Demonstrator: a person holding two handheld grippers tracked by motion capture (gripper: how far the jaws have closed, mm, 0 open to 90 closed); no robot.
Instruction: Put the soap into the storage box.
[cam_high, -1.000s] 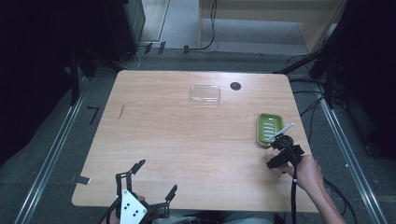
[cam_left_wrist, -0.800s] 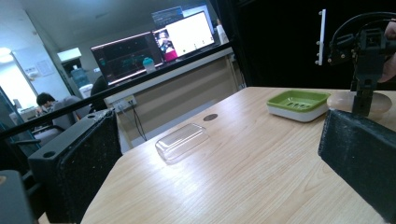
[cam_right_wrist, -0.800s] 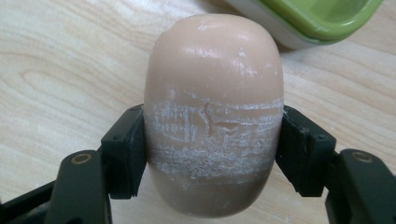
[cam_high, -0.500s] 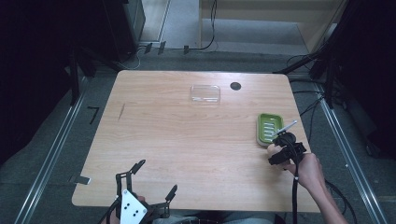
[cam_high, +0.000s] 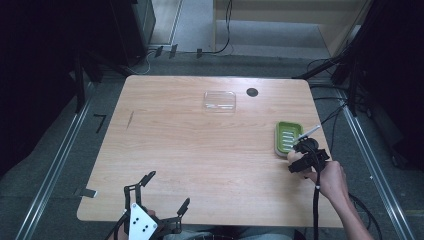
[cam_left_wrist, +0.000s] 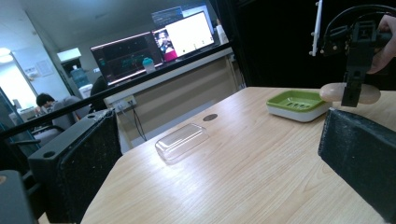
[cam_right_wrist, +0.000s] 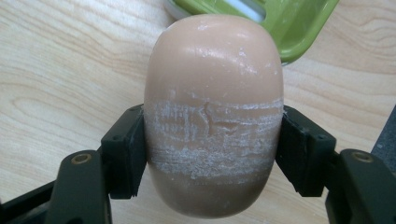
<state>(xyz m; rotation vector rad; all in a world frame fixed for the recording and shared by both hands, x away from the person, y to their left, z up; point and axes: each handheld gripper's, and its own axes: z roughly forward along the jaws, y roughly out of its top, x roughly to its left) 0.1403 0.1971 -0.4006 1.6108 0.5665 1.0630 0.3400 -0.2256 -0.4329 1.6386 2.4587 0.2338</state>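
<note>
Left gripper (cam_high: 162, 202) at the near table edge, jaws spread wide with nothing between them, no change from a second ago; right gripper (cam_high: 299, 156) clamped across the waist of the soap bar (cam_right_wrist: 213, 114), pads pressing both sides; since a second ago it has crept slightly toward the green soap dish (cam_high: 288, 137) and now sits just at its near end, bar lifted clear of the table (cam_high: 200, 150); judged: carry nearly over, placing comes next; bar's long axis runs along the jaws, rounded far end pointing at the dish; clear lid (cam_high: 219, 100) lies well apart, farther back.
</note>
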